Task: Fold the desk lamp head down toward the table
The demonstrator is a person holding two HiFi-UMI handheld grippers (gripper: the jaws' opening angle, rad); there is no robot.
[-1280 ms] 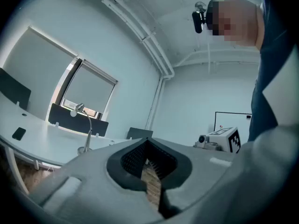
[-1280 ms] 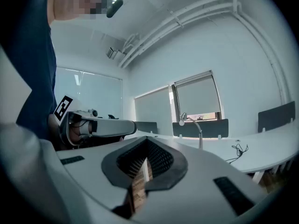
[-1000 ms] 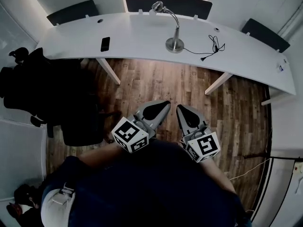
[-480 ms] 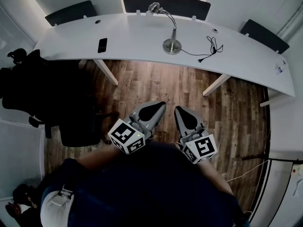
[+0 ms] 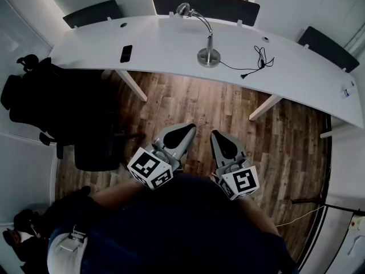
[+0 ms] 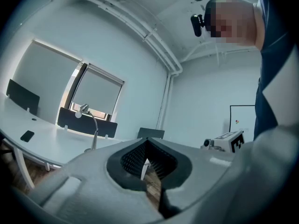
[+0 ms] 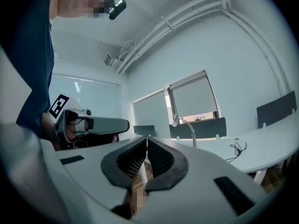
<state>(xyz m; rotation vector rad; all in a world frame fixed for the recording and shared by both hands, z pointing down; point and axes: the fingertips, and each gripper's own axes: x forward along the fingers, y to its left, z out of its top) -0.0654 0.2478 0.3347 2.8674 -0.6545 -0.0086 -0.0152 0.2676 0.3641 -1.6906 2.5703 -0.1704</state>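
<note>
A person in a dark blue top (image 5: 182, 227) holds two grey moulded-plastic grippers level above the floor, each topped by a white cube printed with black square markers. The left gripper (image 5: 185, 129) has its ribbed black pads brought together at the tips, with nothing between them. The right gripper (image 5: 218, 136) is likewise closed and empty, its jaws forming a teardrop outline around the dark pads. Below them runs a floor (image 5: 199, 101) of brown, worn-looking wood planks, with a black office chair (image 5: 91, 124) at the person's left.

Well beyond the grippers stretches a long, smooth white table (image 5: 165, 41) with a curved front edge and slanted white legs. The desk lamp (image 5: 210, 36) stands near the table's middle, untouched and far from both grippers. Its round metal base sits flat, its thin gooseneck rises upright, then arches over to the left in the head view, ending in a small rounded metal head tilted downward. A flat black phone (image 5: 126, 53) lies well to the lamp's left; a loose black cable (image 5: 258, 59) trails on the right.

Dark privacy panels (image 5: 205, 4) line the table's far edge. Behind them, pale walls frame a window with a drawn roller blind (image 6: 96, 90), and white pipes (image 6: 140, 24) cross the ceiling.
</note>
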